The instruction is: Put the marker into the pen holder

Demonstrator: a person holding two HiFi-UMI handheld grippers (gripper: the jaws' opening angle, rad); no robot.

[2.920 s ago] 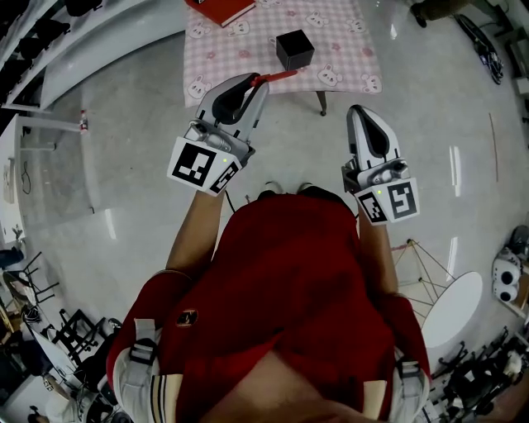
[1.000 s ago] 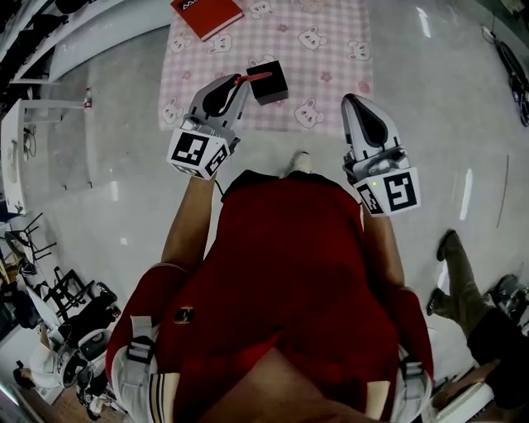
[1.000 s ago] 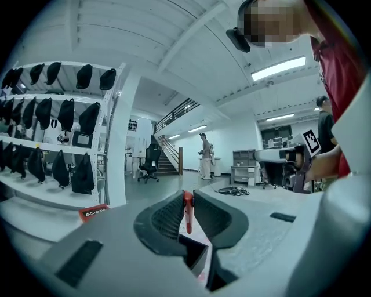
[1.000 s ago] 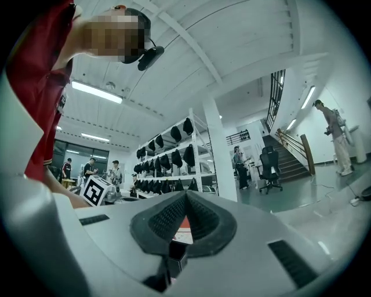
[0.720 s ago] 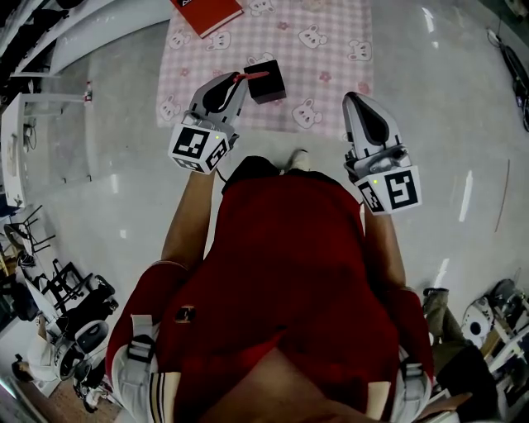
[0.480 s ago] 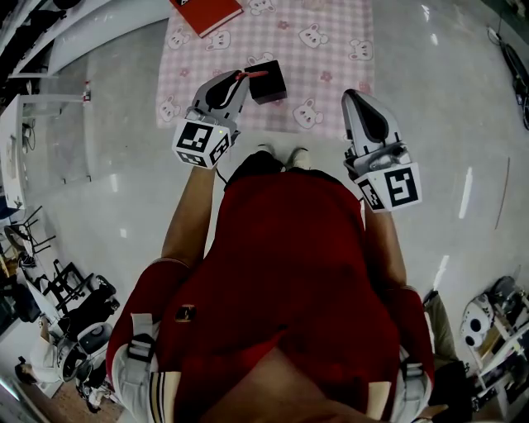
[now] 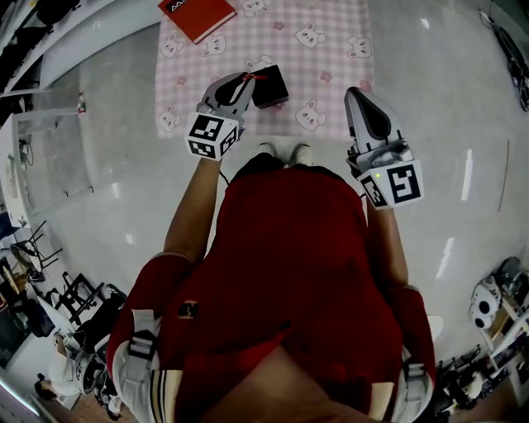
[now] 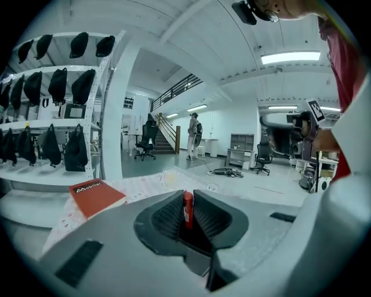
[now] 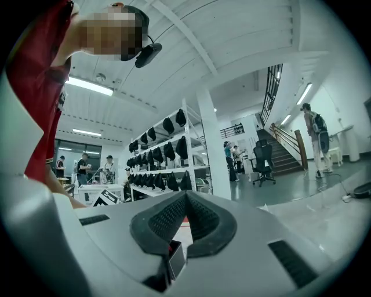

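A red marker (image 8: 188,209) stands pinched between the jaws of my left gripper (image 8: 186,196). In the head view the left gripper (image 7: 240,80) is over the near edge of the pink checked table (image 7: 331,45), and the marker (image 7: 253,77) points at the black square pen holder (image 7: 272,86), its tip at the holder's left rim. My right gripper (image 7: 361,93) hovers to the right of the holder, over the table's near edge, jaws shut with nothing between them. In the right gripper view (image 9: 185,198) its pads meet at the tips.
A red book (image 7: 197,14) lies at the table's far left corner, also seen as the book (image 8: 95,195) in the left gripper view. Shiny grey floor surrounds the table. Shelves with dark bags (image 8: 35,145) stand to the left. The person's red shirt (image 7: 289,273) fills the lower head view.
The table has come closer under both grippers. The left gripper has carried the marker forward and right, up to the pen holder's rim. The right gripper has stayed shut.
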